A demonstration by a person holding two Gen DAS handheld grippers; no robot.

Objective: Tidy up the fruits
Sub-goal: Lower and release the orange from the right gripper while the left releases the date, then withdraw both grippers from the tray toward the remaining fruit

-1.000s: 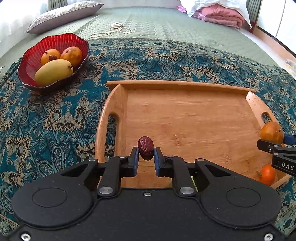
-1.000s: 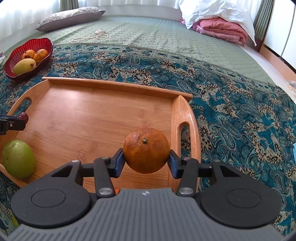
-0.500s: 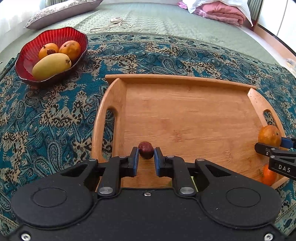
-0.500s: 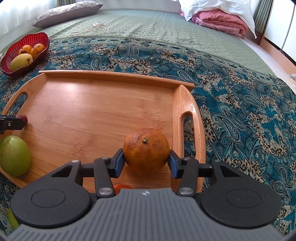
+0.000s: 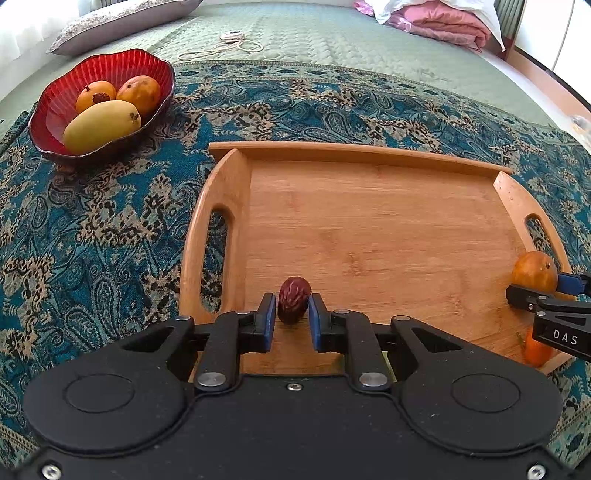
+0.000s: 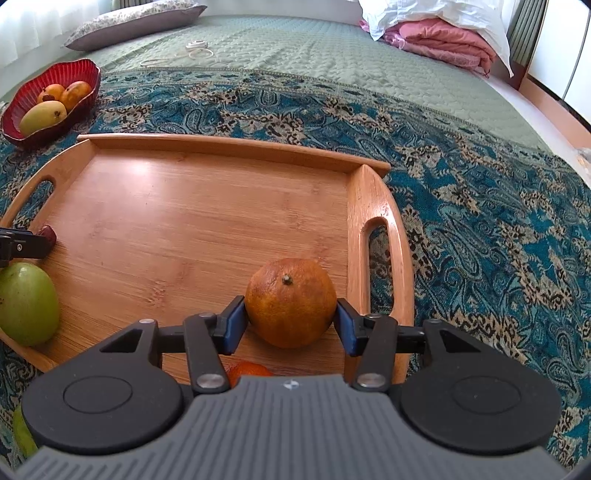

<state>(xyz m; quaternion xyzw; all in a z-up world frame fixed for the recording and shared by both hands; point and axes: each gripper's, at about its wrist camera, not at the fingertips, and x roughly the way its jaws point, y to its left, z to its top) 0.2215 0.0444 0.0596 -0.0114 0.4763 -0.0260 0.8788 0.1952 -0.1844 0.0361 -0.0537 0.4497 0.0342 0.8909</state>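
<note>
A wooden tray [image 5: 369,206] lies on the patterned cloth; it also shows in the right wrist view [image 6: 184,206]. My left gripper [image 5: 291,314] stands low at the tray's near left with a dark red date [image 5: 293,305] between its pads; small gaps show on both sides. My right gripper [image 6: 291,321] is shut on an orange [image 6: 291,302] low at the tray's right end; the orange also shows in the left wrist view [image 5: 534,272]. A green fruit [image 6: 27,302] and a small orange fruit [image 6: 247,369] lie on the tray's near edge.
A red bowl [image 5: 55,110] with a yellow mango [image 5: 99,125] and two orange fruits stands far left on the cloth, also in the right wrist view [image 6: 22,96]. A pillow [image 5: 118,22], a cord [image 5: 232,40] and folded bedding [image 5: 443,22] lie on the bed behind.
Both grippers have lowered towards the tray with their fruits. The left jaws have opened slightly around the date, which now stands on the tray.
</note>
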